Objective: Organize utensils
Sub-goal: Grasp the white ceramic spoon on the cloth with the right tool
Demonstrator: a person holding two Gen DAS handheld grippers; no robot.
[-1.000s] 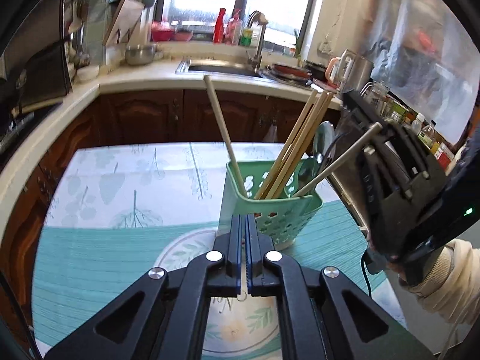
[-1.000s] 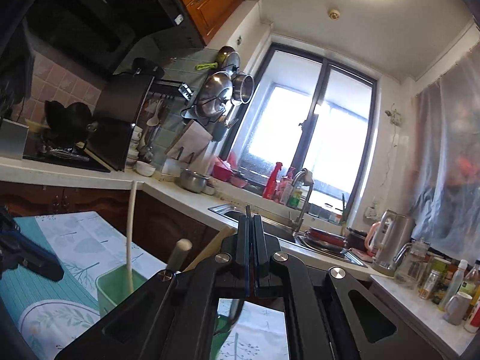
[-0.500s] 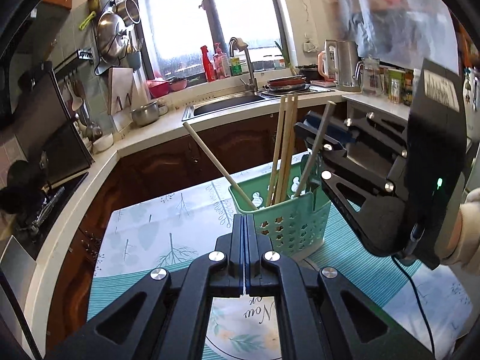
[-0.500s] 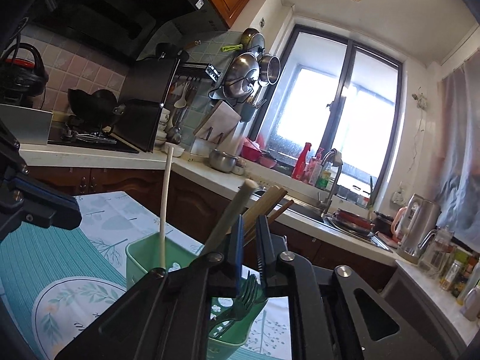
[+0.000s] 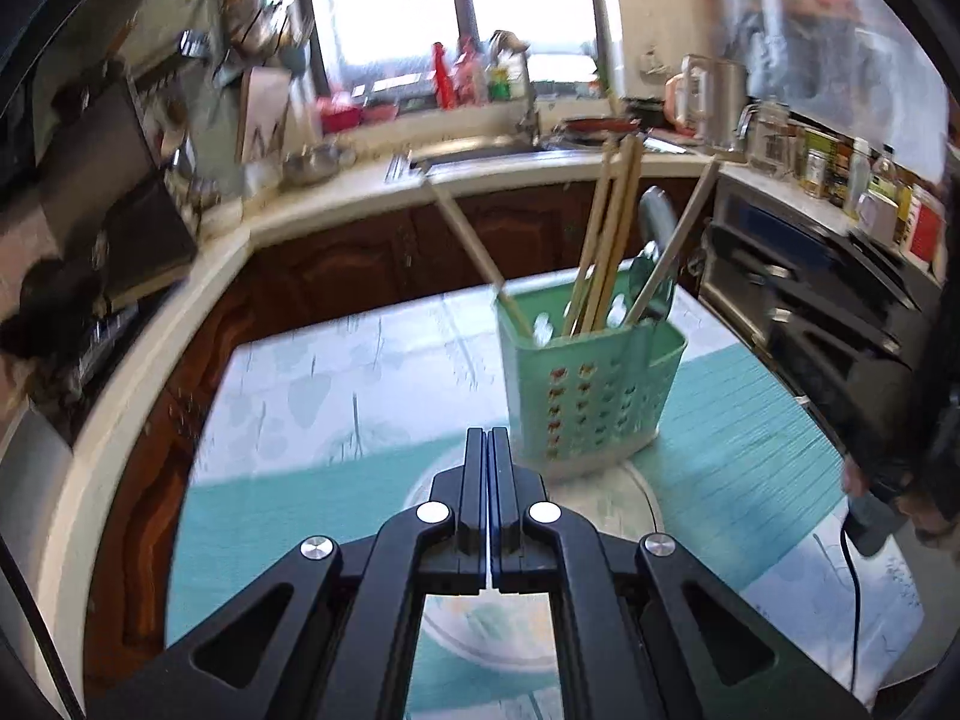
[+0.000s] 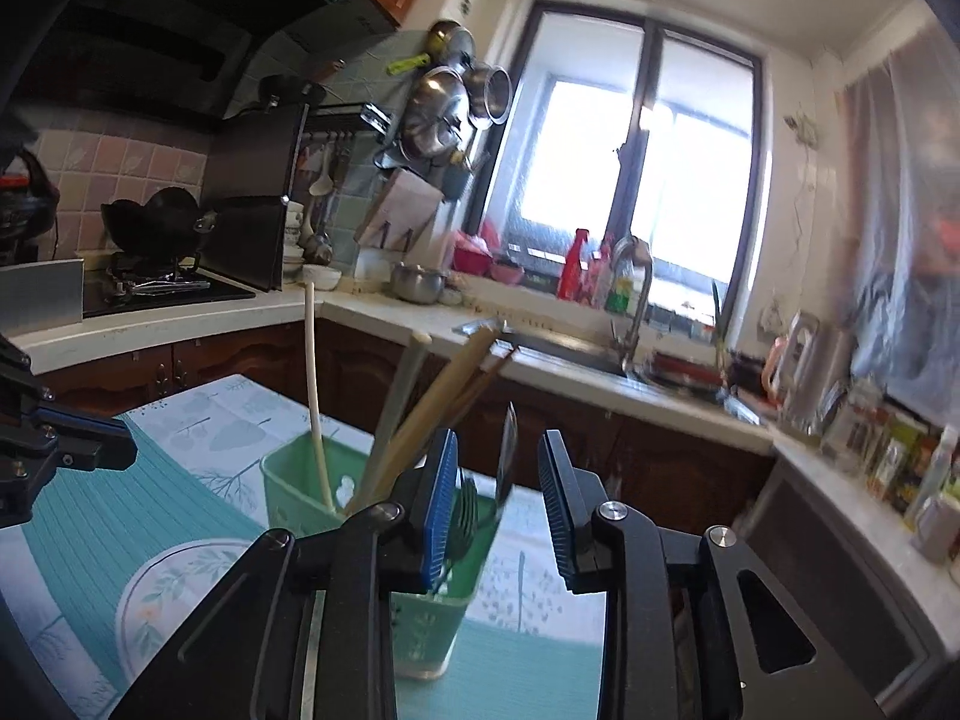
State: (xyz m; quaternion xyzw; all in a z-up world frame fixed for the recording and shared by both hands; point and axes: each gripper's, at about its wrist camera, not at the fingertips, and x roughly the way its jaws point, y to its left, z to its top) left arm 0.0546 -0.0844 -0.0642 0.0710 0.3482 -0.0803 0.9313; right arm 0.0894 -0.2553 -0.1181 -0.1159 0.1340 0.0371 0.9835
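Note:
A green slotted basket (image 5: 588, 384) stands on the table and holds several wooden chopsticks (image 5: 606, 228) and a grey spoon (image 5: 655, 210). My left gripper (image 5: 491, 438) is shut and empty, just in front of the basket. In the right wrist view the basket (image 6: 288, 480) sits below my right gripper (image 6: 498, 480), whose jaws are opening. A metal utensil handle (image 6: 507, 450) stands in the basket between the blue pads (image 6: 441, 498), touching neither. Fork tines (image 6: 465, 510) show beside it. The right gripper's black body (image 5: 870, 360) fills the right edge of the left view.
A patterned plate (image 6: 162, 594) lies on the teal placemat (image 5: 750, 450) by the basket. A white stick (image 6: 312, 396) leans in the basket's far corner. Dark cabinets, a sink (image 6: 576, 354) and a counter with jars (image 5: 840, 168) ring the table. A hand (image 5: 924, 510) holds the right gripper.
The right gripper's jaws have gone from shut to apart while it sank toward the basket, and the metal utensil now stands free between them. The left view has swung and backed off slightly.

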